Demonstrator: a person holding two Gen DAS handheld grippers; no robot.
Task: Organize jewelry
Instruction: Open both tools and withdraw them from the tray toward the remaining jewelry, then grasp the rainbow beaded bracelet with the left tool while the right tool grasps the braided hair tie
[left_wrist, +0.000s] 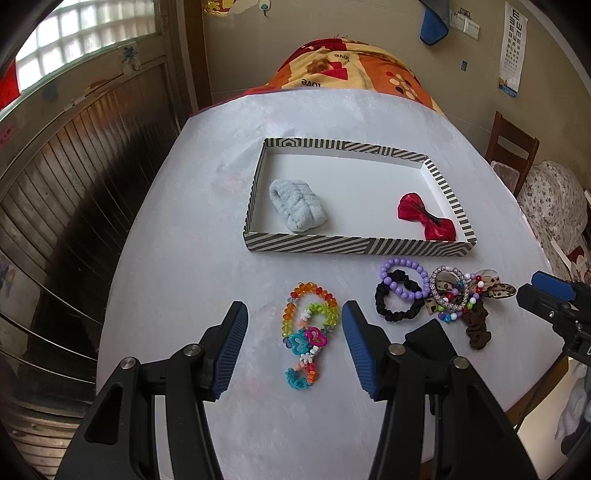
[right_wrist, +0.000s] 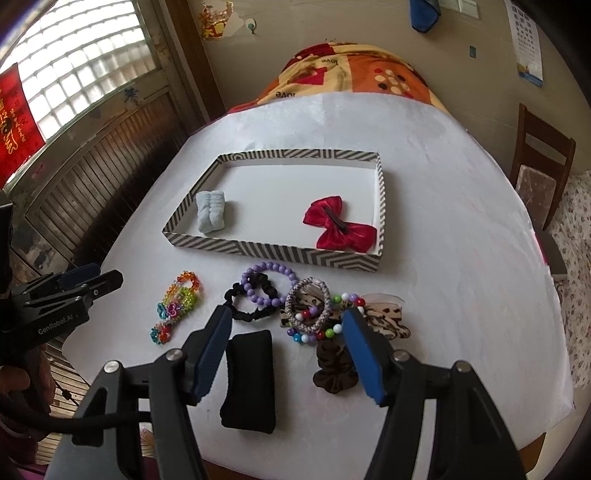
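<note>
rainbow bead bracelets (left_wrist: 308, 334) between spread left fingers (left_wrist: 236, 332), untouched, right fingers (right_wrist: 356, 343) spread over bracelet pile (right_wrist: 314, 314), gripping nothing

Right gripper (right_wrist: 288, 332) jaws apart above bracelets (right_wrist: 308, 310).

My gripper (left_wrist: 293, 345) pads: ribbed blue rubber on matt black plastic arms, metal pins. Worktop (left_wrist: 221, 166) covered in white, slightly crinkled paper. Tray (left_wrist: 354, 246): striped matt cardboard. In it, a fluffy pale-blue cloth band (left_wrist: 297, 205) and a glossy red satin bow (left_wrist: 426, 216). Lower centre: shiny plastic bead bracelets (left_wrist: 308, 325).
</note>
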